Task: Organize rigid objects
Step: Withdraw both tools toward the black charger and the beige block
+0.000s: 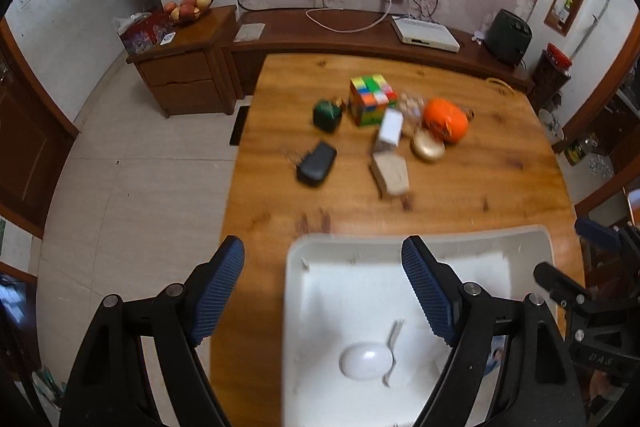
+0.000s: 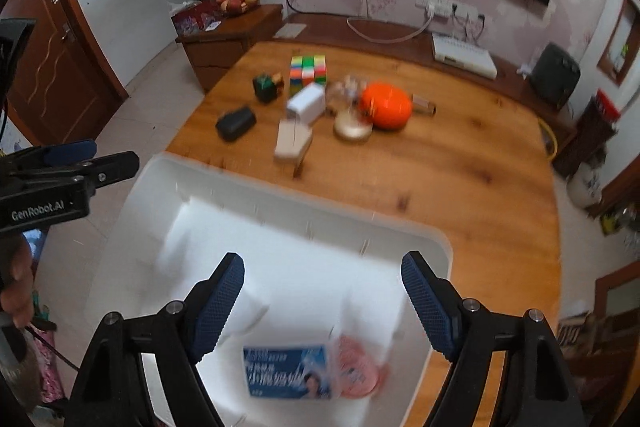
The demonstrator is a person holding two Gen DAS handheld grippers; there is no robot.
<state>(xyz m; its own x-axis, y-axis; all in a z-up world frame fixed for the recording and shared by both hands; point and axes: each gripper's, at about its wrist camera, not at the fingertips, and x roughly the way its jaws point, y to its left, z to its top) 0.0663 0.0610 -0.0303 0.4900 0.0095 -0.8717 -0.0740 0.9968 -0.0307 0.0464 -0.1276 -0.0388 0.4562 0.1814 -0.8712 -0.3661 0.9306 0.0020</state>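
A white bin (image 1: 420,243) (image 2: 168,179) stands at the near end of the wooden table (image 1: 480,179). It holds a white egg-shaped case (image 1: 366,361), a blue box (image 2: 288,373) and a pink round item (image 2: 358,367). Further off lie a colourful cube (image 1: 370,99) (image 2: 308,73), an orange ball (image 1: 445,119) (image 2: 386,105), a white box (image 1: 390,129) (image 2: 306,103), a tan box (image 1: 390,173) (image 2: 292,143), a black case (image 1: 316,163) (image 2: 236,123), a green cube (image 1: 327,114) (image 2: 265,87) and a gold disc (image 1: 428,147) (image 2: 352,127). My left gripper (image 1: 323,291) is open and empty over the bin's left rim. My right gripper (image 2: 323,303) is open and empty above the bin.
A low wooden TV bench (image 1: 360,35) with a white set-top box (image 1: 424,34) runs behind the table. A cabinet (image 1: 184,67) with fruit stands at the left. Tiled floor (image 1: 140,187) lies left of the table. The other gripper shows at the edge of each view.
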